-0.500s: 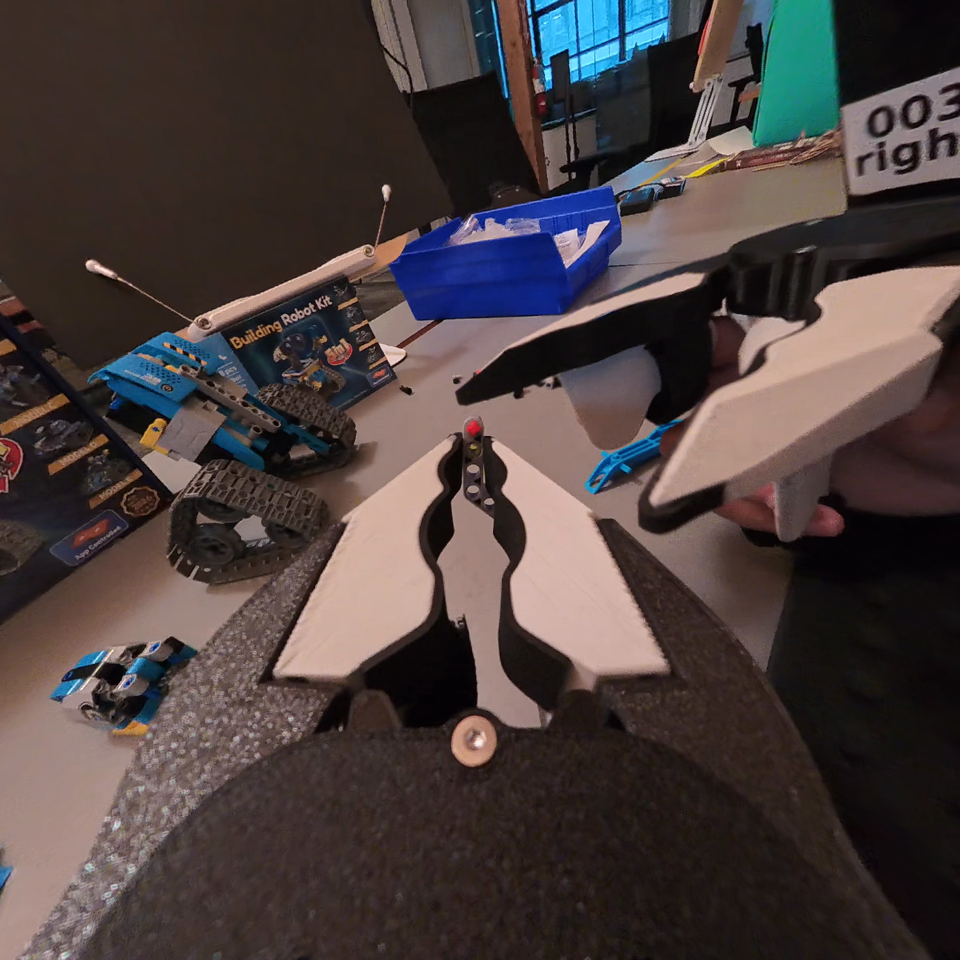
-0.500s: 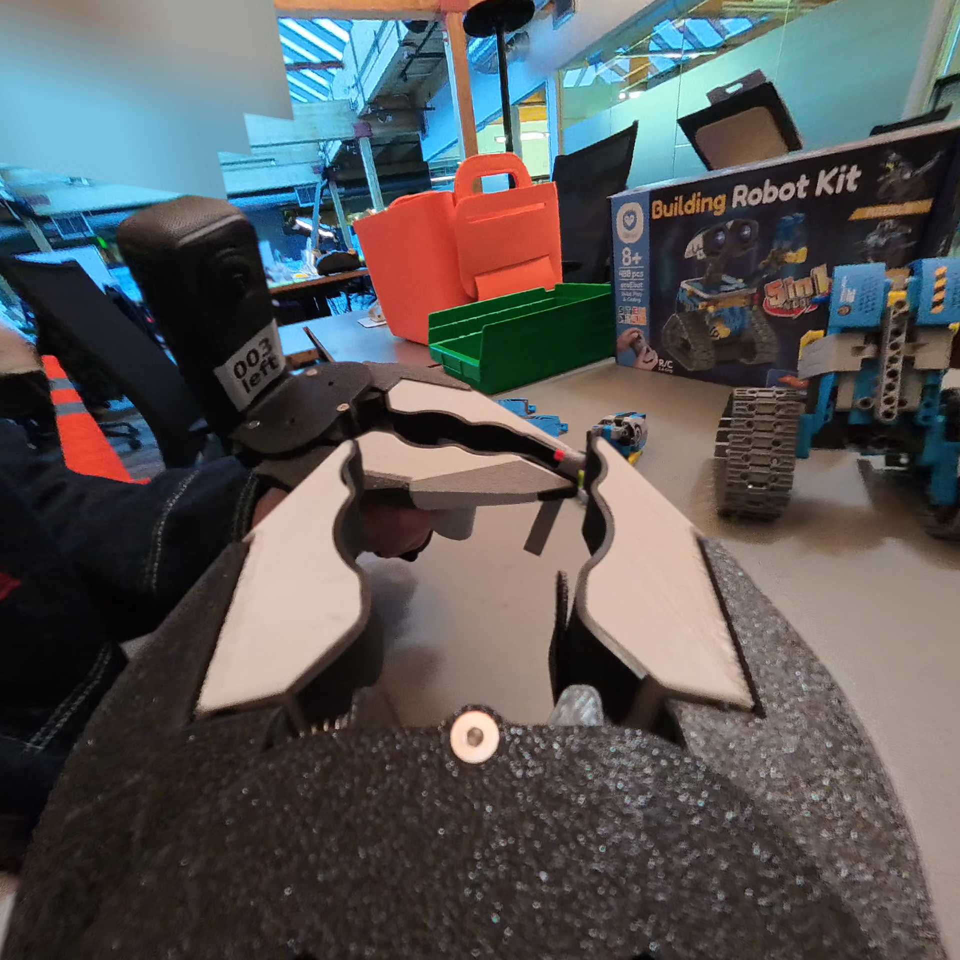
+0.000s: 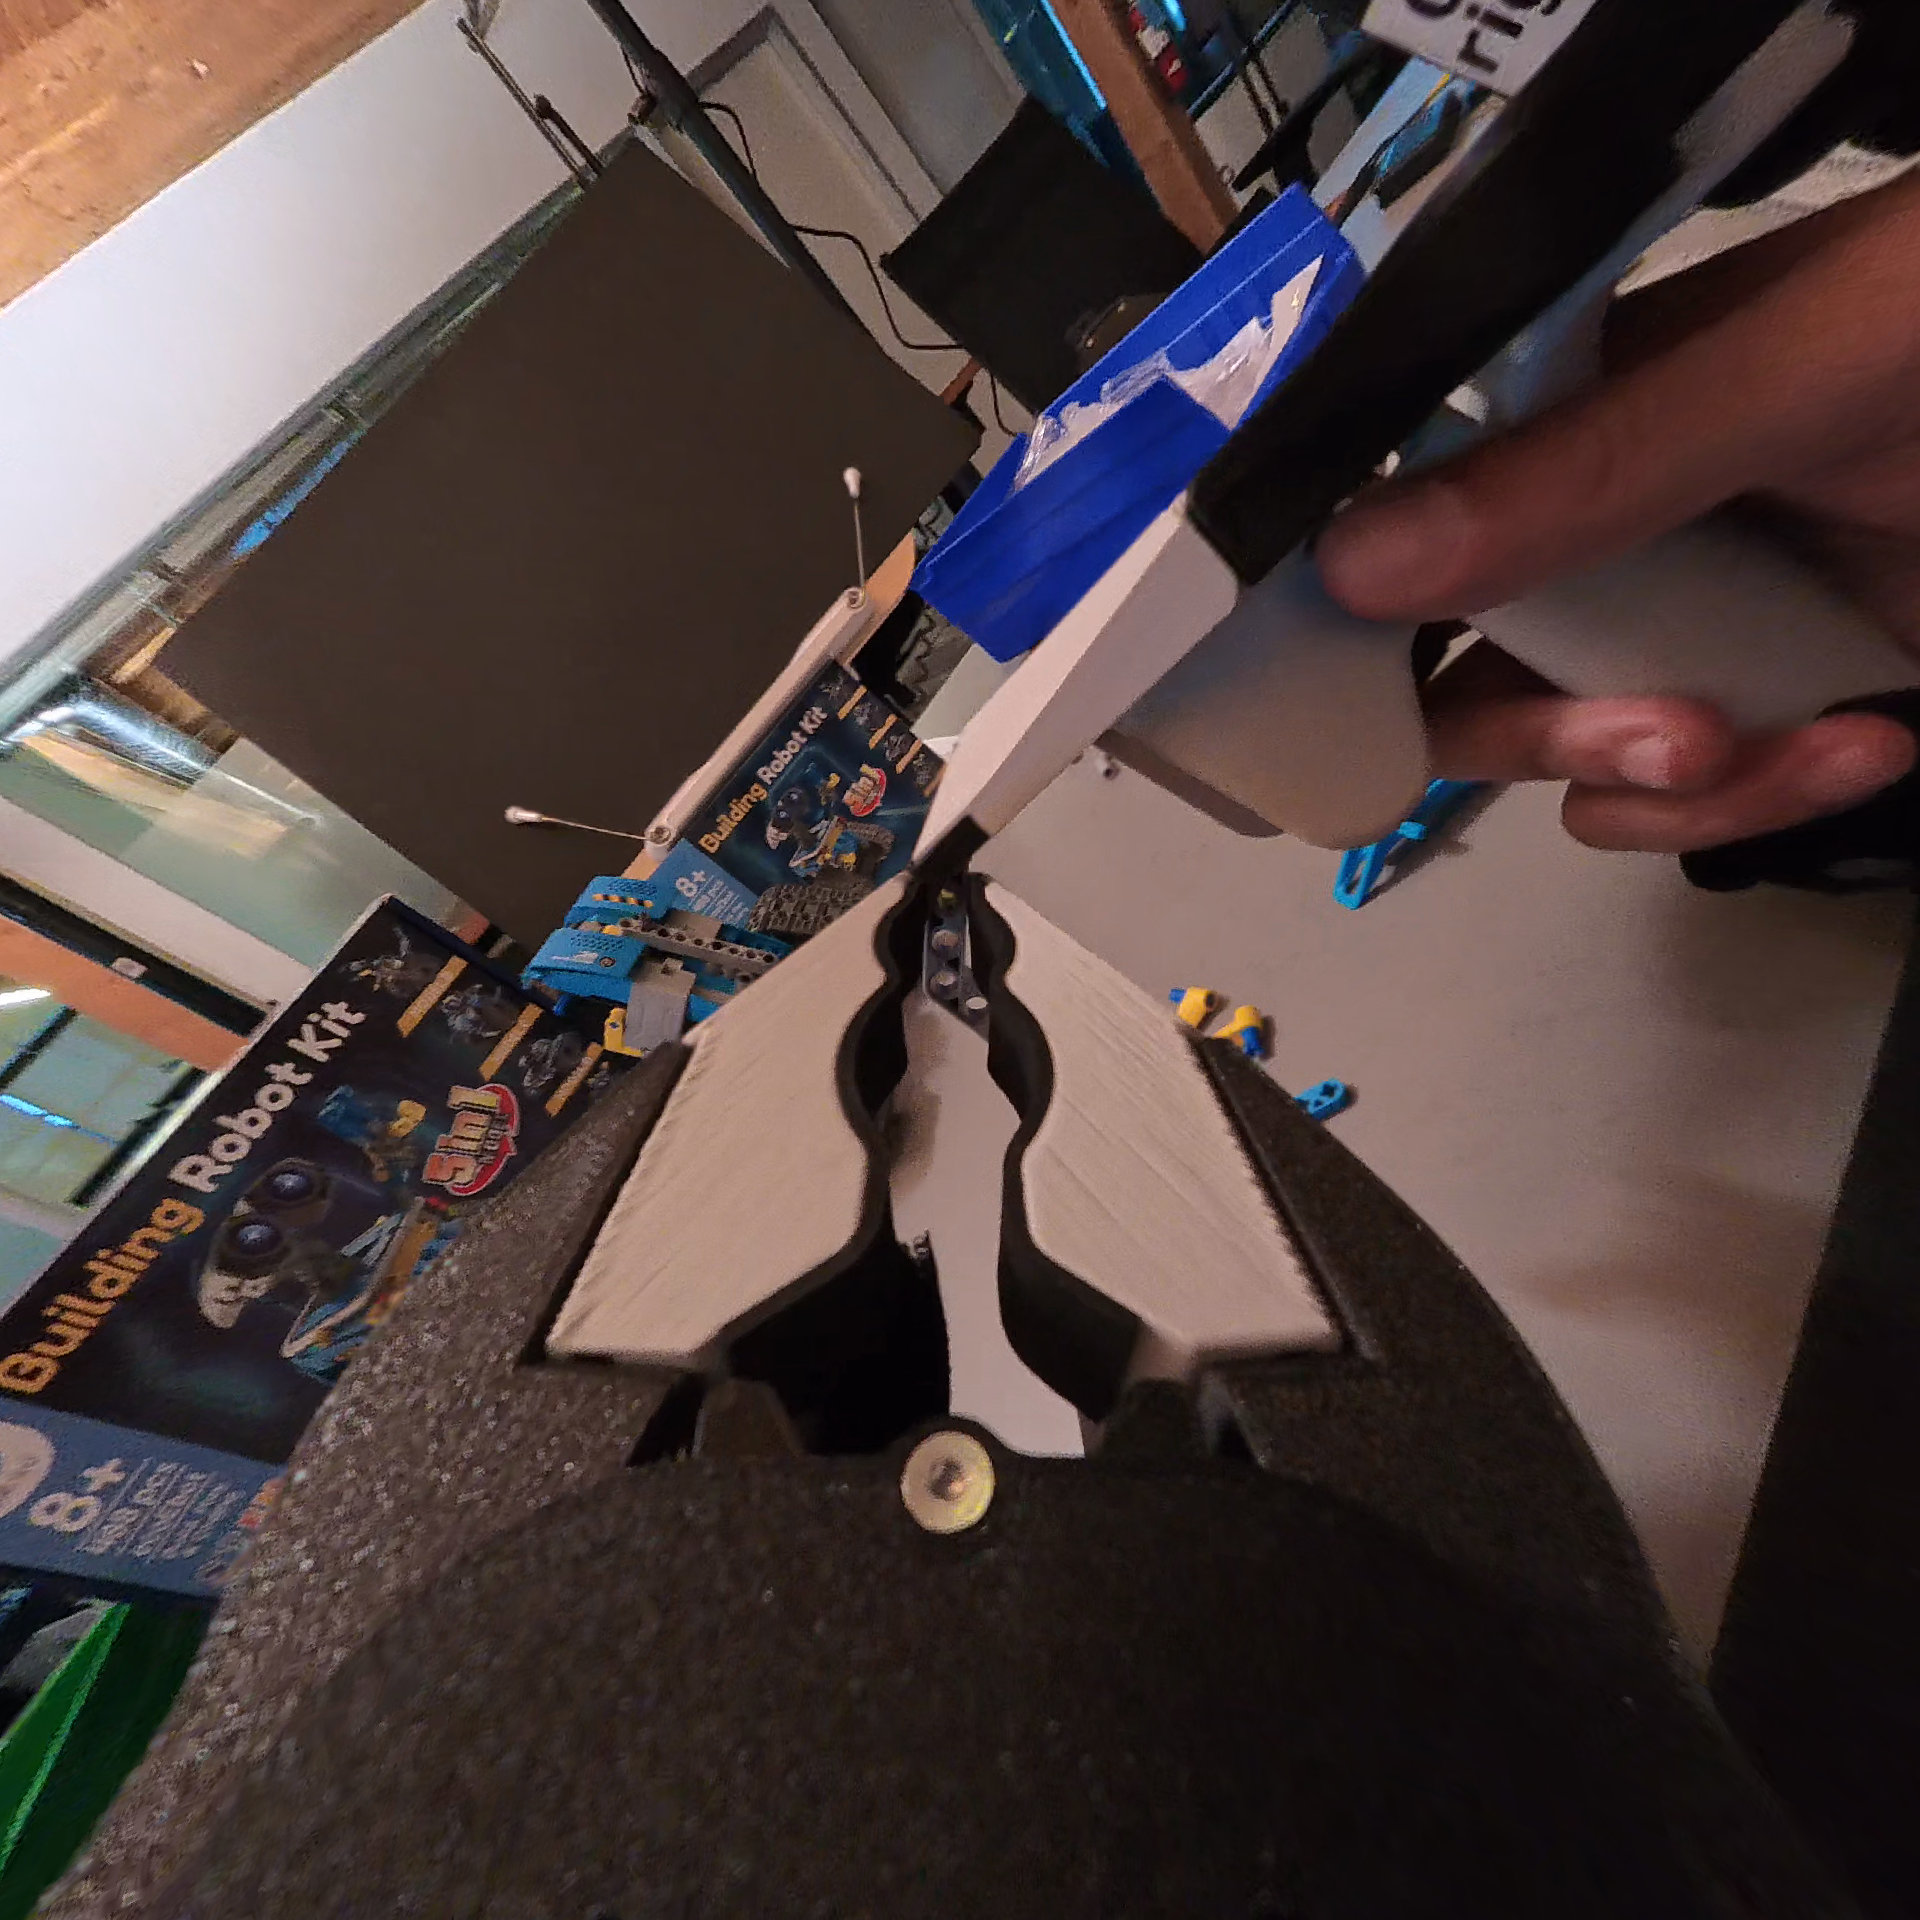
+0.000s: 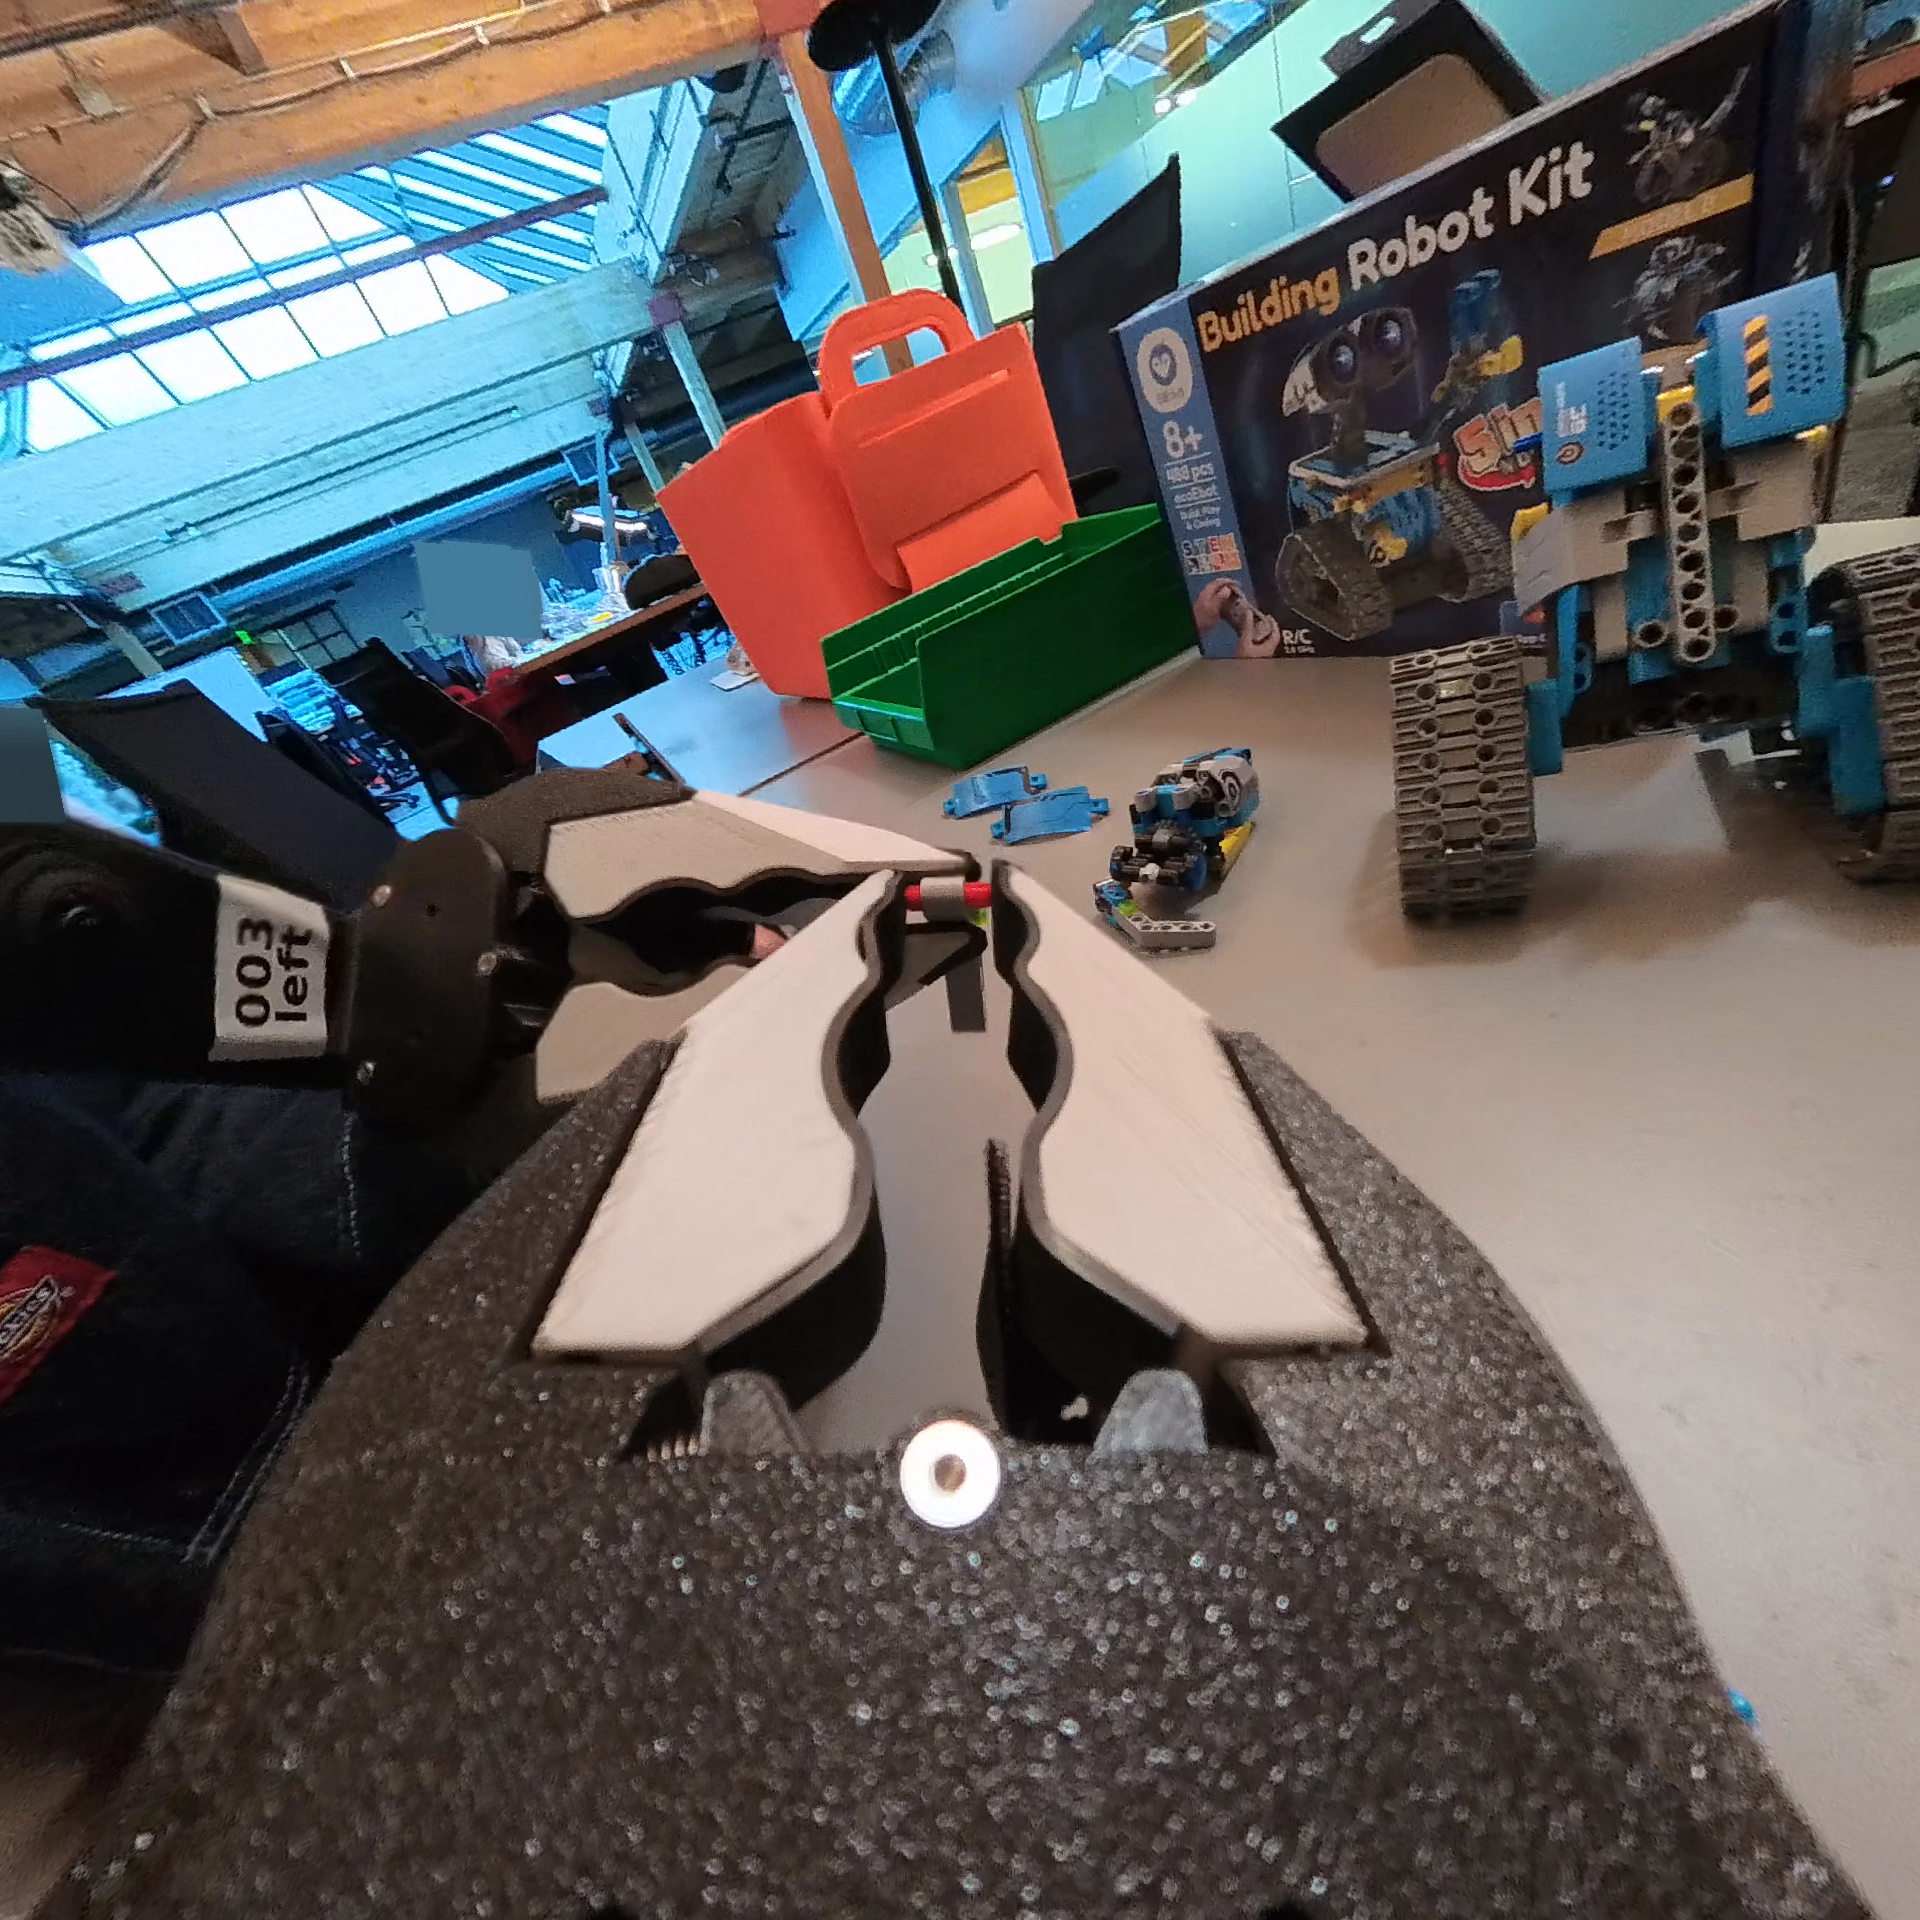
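Left gripper is clenched on a dark grey perforated beam, pinched right at the tips and held above the table. Right gripper comes in crosswise — its fingers are nearly closed around a small grey bushing on a red axle, though whether they actually press it is hard to tell. That little piece sits at the beam's end, right where the two grippers' tips meet. A hand wraps the right gripper's white handle. On the table beyond: a tracked blue-and-grey robot model, its kit box behind, a green bin, an orange bag and a small blue sub-assembly with loose blue parts beside it.
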### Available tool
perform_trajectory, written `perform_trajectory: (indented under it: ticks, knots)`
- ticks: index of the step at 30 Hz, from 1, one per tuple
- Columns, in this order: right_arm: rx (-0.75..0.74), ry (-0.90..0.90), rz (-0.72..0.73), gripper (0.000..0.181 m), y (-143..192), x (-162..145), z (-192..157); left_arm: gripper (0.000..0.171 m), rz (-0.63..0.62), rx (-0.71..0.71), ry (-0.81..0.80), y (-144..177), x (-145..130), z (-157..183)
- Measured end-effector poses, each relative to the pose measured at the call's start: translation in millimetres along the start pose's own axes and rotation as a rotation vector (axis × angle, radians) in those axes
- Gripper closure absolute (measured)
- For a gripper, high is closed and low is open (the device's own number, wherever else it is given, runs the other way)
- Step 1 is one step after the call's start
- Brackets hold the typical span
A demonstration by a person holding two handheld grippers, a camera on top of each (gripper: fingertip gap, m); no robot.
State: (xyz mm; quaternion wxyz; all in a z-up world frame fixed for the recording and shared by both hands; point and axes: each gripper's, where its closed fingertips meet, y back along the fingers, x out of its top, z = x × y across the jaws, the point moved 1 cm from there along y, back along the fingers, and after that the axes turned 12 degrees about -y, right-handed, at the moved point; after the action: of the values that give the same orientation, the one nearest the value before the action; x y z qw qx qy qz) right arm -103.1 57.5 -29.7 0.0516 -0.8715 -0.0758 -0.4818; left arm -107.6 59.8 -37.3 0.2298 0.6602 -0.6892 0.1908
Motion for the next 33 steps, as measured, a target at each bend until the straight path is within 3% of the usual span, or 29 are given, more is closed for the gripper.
perform_trajectory:
  ticks: [11,14,24,28,33]
  knots:
    - [0.024,0.016,-0.015,0.167,1,-2,-4,0.165,-0.026,0.052,-0.082,2,2,-2]
    - [0.042,0.046,-0.043,0.141,-1,-7,-10,0.165,-0.075,0.041,-0.083,0,-5,-1]
    - [-0.065,0.251,-0.126,0.151,3,-16,-5,0.166,-0.102,0.015,-0.149,-1,-7,8]
    - [-0.105,0.37,-0.161,0.166,0,-24,-7,0.166,-0.121,-0.006,-0.181,-2,-11,13]
    - [-0.073,0.309,-0.136,0.172,3,-17,-6,0.165,-0.1,-0.028,-0.113,-4,-11,11]
